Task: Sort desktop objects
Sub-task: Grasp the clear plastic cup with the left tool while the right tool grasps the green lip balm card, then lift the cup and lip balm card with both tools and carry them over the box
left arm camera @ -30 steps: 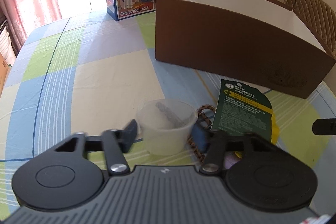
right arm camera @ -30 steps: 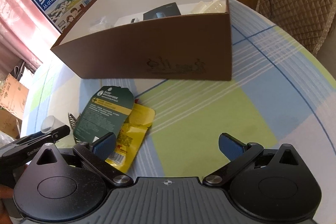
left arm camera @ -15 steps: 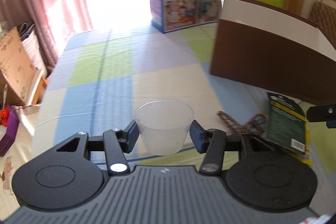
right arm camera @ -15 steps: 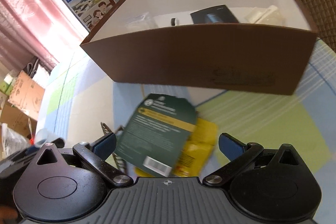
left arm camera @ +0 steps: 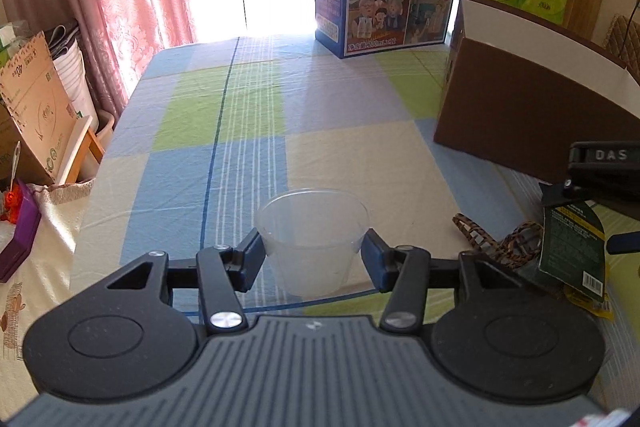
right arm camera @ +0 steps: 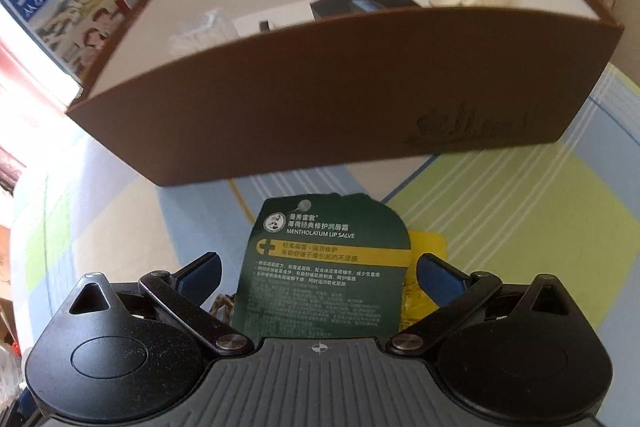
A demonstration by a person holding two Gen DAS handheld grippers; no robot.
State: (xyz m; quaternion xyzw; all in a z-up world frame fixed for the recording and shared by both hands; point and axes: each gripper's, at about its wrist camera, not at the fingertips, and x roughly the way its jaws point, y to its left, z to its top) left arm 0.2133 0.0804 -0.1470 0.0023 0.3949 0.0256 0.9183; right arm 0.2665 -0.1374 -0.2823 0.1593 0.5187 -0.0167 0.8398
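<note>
Swung left since a moment ago, brown box (left arm camera: 532,115) now at right edge. Left view: left gripper (left arm camera: 312,261) clamping thin, light, crushable clear cup (left arm camera: 313,241) at centre by its walls. Right view: right gripper (right arm camera: 318,277) spread wide around stiff green lip-salve card (right arm camera: 326,267), lower centre; best pinched across edges.

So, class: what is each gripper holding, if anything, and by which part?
The left gripper clamps the clear plastic cup by its opposite side walls, below the rim. The right gripper is open around the green lip salve card, holding nothing.
</note>
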